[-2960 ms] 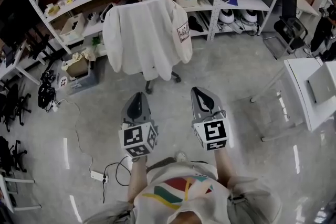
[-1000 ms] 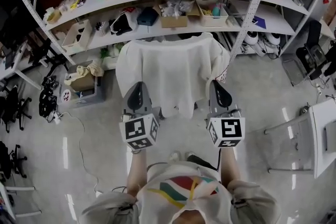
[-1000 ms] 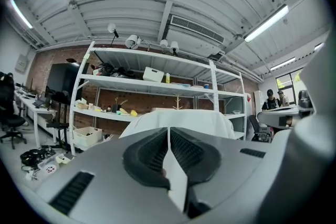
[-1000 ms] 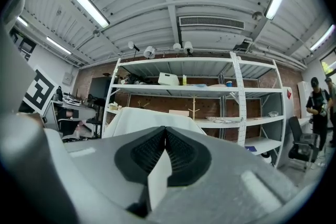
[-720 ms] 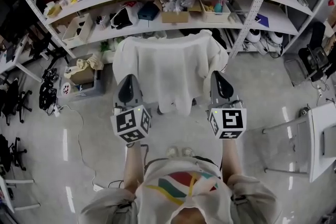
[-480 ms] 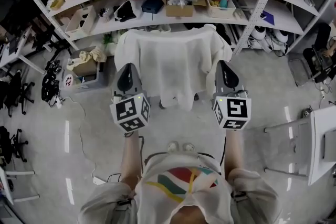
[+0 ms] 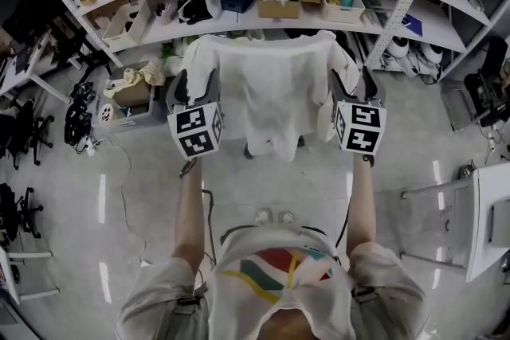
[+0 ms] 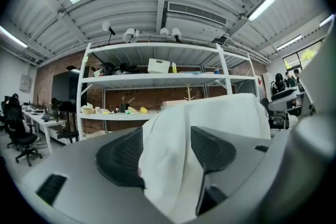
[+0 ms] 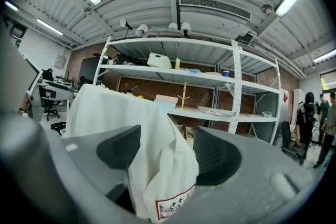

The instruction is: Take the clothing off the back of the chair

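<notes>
Clothing (image 7: 267, 87) is hanging draped over the back of the chair (image 7: 249, 150), so nothing is off yet. You are holding the left gripper (image 8: 165, 152) at its left shoulder and the right gripper (image 9: 163, 152) at its right shoulder. Both pairs of jaws are opening, with white fabric lying between the pads, unpinched. Clamping, lifting and pulling it clear are all waiting.

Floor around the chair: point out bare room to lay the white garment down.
Bare floor lies between the person's shoes and the white garment, and right toward the white table. Crowded: box and black chairs left, shelves behind.
</notes>
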`<state>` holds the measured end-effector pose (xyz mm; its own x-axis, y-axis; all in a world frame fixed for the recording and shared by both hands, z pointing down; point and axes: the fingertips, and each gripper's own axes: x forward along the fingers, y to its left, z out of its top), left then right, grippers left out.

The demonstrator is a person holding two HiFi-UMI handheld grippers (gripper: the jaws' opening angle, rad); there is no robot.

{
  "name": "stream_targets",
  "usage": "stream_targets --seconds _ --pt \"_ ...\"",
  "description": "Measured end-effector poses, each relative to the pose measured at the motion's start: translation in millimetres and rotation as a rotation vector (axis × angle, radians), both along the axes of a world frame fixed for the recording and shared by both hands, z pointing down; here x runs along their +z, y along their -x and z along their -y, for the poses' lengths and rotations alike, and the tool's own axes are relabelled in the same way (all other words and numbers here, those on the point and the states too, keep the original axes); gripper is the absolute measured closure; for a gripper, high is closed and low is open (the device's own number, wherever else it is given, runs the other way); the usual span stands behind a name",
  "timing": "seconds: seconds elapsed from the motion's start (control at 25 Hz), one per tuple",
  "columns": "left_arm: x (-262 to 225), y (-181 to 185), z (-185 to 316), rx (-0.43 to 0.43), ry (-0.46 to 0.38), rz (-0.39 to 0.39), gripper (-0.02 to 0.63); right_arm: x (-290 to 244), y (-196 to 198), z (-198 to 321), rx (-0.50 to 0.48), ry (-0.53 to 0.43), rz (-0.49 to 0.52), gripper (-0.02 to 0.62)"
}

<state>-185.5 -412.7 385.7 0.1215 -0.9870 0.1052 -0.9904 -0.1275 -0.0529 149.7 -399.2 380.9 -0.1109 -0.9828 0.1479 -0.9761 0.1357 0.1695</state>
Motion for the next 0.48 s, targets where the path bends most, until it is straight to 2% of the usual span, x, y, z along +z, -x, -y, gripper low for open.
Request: stream_targets --seconds 0.2,0.48 --pt "22.3 8.1 25.8 -0.011 0.066 -0.008 0.336 24.6 -8.2 20.1 0.027 0.076 0.011 0.291" --pt "26.7 6.4 49.8 0.007 0.08 -0.018 0.335 51.9 -7.8 42.4 0.042 0.15 0.017 0.291"
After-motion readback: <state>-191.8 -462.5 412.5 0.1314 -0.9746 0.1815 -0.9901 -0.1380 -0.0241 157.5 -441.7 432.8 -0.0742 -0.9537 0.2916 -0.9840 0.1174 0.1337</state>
